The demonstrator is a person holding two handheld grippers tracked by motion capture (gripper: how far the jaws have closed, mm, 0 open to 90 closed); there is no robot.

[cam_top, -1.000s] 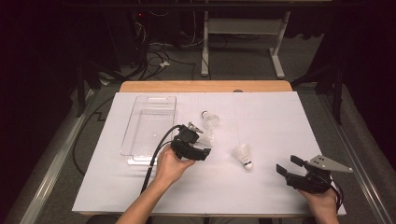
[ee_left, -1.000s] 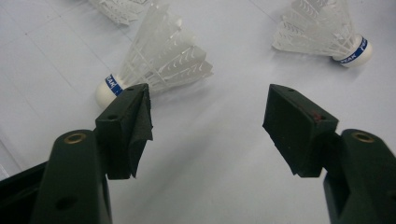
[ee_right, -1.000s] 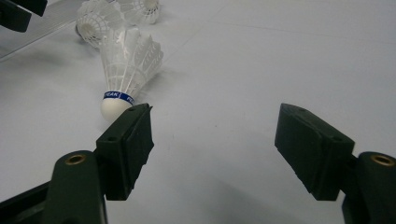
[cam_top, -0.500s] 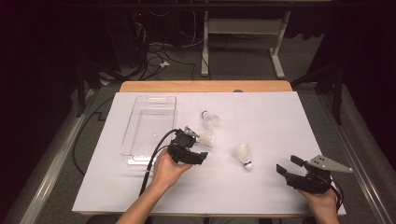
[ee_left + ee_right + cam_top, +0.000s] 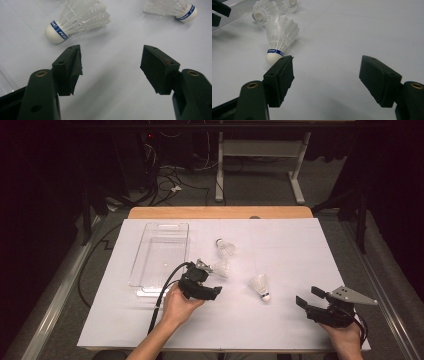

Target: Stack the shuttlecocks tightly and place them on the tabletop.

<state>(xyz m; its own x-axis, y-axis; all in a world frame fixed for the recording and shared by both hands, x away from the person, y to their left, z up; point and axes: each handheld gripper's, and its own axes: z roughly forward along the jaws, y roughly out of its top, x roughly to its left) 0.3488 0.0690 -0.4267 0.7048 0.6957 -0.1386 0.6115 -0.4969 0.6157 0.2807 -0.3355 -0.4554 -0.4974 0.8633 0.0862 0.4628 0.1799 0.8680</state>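
The left gripper [image 5: 111, 67] is held jaws apart just short of a shuttlecock [image 5: 75, 21]; the right gripper [image 5: 325, 77] is likewise spread near another shuttlecock [image 5: 279, 38].

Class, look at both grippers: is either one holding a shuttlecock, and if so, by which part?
Nothing is held. The left gripper and right gripper both stand open over bare table, and the three shuttlecocks lie free on it.
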